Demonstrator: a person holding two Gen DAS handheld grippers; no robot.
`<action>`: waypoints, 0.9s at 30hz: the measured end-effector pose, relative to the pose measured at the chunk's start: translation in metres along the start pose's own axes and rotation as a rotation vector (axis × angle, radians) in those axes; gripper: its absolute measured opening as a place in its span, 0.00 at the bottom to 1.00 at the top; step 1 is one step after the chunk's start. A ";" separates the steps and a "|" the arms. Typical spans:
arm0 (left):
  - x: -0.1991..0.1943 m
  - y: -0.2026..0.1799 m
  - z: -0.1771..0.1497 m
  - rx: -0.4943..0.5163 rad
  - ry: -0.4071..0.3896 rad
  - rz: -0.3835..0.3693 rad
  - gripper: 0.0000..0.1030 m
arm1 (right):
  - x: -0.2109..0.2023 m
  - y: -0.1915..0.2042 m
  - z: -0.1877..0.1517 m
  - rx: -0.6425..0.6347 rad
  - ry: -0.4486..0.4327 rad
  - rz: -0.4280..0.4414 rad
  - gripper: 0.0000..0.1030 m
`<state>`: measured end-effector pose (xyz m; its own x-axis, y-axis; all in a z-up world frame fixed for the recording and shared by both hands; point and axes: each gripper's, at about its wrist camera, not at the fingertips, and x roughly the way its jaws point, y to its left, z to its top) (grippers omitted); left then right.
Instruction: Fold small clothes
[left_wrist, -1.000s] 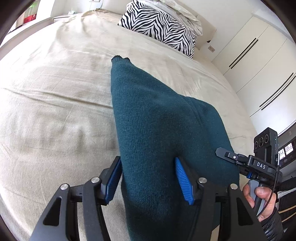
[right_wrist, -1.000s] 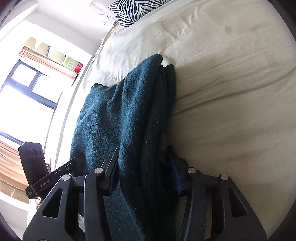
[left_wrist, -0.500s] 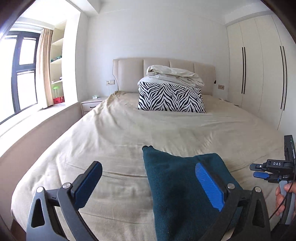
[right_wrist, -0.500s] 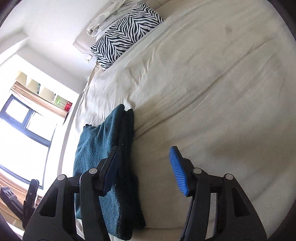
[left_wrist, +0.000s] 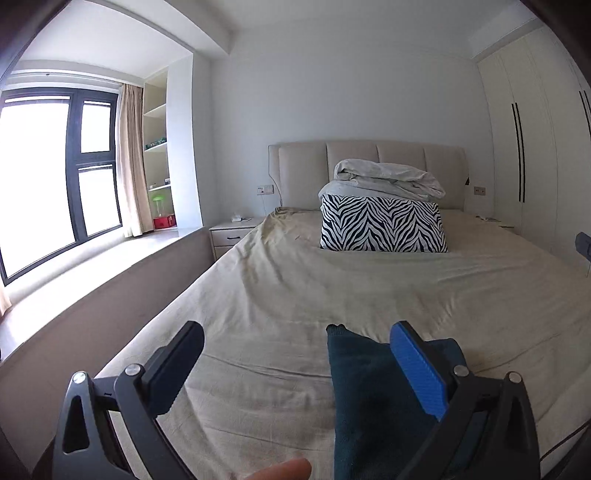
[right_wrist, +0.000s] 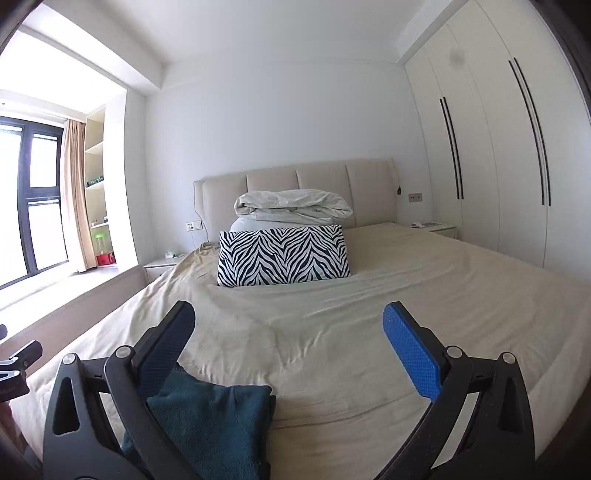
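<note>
On bed (left_wrist: 295, 295): folded teal garment (left_wrist: 369, 398), no label legible.

Left gripper (left_wrist: 295, 363), black plastic through and through: two angled arms with triangular cut-outs, silver screw heads shining at each pivot. One finger shows a ribbed bright-blue pad (left_wrist: 417, 373) on its inner face, the other only its dark back. A bare fingertip (left_wrist: 284, 470) peeks in at the bottom edge. Right gripper (right_wrist: 288, 347), same build: black linkage arms, round silver screws, textured blue pad (right_wrist: 412, 354) on one finger, and on the other a blue pad in shadow.
</note>
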<state>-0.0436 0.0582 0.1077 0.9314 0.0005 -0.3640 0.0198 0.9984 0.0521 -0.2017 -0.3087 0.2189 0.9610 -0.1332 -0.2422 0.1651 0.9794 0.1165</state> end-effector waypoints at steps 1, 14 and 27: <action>0.005 0.000 -0.003 -0.006 0.037 -0.009 1.00 | 0.001 0.002 0.000 0.014 0.035 0.033 1.00; 0.065 -0.016 -0.083 0.006 0.408 -0.061 1.00 | 0.055 0.047 -0.095 0.017 0.521 -0.028 1.00; 0.091 -0.010 -0.112 -0.020 0.489 -0.048 1.00 | 0.078 0.043 -0.153 -0.052 0.628 -0.099 1.00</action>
<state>0.0003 0.0544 -0.0304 0.6499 -0.0240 -0.7597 0.0467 0.9989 0.0084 -0.1536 -0.2537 0.0581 0.6258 -0.1246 -0.7700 0.2204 0.9752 0.0213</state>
